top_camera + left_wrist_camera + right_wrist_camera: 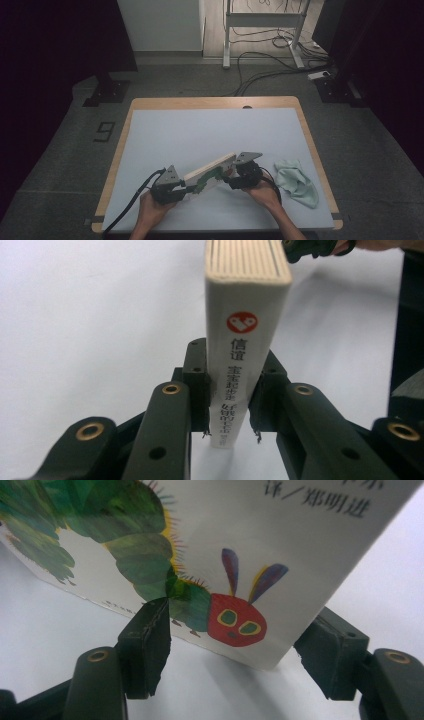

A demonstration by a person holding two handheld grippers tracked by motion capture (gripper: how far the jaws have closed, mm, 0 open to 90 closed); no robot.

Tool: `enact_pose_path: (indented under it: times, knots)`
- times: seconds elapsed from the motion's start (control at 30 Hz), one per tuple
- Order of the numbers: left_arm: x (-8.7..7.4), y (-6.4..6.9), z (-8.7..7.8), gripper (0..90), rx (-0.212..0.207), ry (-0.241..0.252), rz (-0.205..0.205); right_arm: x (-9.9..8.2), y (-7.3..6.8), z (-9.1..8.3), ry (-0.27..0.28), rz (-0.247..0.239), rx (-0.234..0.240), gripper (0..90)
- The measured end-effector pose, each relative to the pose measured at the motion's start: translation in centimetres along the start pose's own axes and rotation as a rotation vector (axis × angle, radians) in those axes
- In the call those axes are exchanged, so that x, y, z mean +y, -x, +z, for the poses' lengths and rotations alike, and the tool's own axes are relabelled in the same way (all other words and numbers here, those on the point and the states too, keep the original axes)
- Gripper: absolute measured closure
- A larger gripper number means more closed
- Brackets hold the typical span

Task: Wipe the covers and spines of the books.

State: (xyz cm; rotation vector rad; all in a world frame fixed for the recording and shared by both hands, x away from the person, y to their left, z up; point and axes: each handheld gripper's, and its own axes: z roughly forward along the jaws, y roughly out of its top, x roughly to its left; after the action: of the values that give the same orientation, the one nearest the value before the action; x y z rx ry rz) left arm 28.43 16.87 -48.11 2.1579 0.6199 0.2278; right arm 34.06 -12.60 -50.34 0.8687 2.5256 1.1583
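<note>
Caterpillar (165,580) cover in right gripper view; spine (239,370) in left's.

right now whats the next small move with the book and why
Probably close the right gripper onto the book. The left gripper already clamps its spine, while the right jaws straddle the cover's corner with a gap on one side, so that end looks unheld.

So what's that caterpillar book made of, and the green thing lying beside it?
The book looks like thick cardboard: its end shows a few stout board pages, and the white cover has a smooth, slightly glossy printed face. The green cloth seems soft fabric, lying crumpled in folds with a matte surface; the exact fibre cannot be told.
</note>
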Motion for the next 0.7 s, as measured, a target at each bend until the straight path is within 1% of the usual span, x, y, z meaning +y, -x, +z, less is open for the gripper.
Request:
enact_pose_path:
  times: [0.1, 0.2, 0.27, 0.37, 0.57, 0.6, 0.7]
  knots:
    - [0.0, -0.2, -0.1, 73.5, 0.007, -0.005, 0.011, 0.3, -0.1, 0.2, 0.016, -0.002, -0.014, 33.3]
    - [0.0, -0.7, -0.3, 73.5, 0.028, -0.009, 0.040, 0.8, -0.2, 0.1, 0.042, -0.002, -0.023, 33.6]
    - [0.0, -0.8, -0.3, 73.4, 0.034, -0.010, 0.049, 1.1, -0.2, 0.2, 0.046, -0.002, -0.030, 33.6]
    - [-0.1, -0.9, -0.3, 73.2, 0.030, -0.006, 0.047, 1.1, -0.2, 0.3, 0.046, -0.004, -0.033, 33.3]
    - [-0.4, -1.0, -0.2, 72.4, 0.026, 0.019, 0.033, 0.9, -0.2, 0.3, 0.054, 0.003, -0.027, 33.9]
    - [-0.6, -1.0, -0.2, 72.3, 0.028, 0.031, 0.027, 1.0, -0.2, 0.2, 0.050, 0.001, -0.025, 33.3]
    - [-0.6, -1.0, -0.2, 72.3, 0.031, 0.032, 0.031, 1.1, -0.2, 0.2, 0.042, -0.009, -0.025, 33.7]
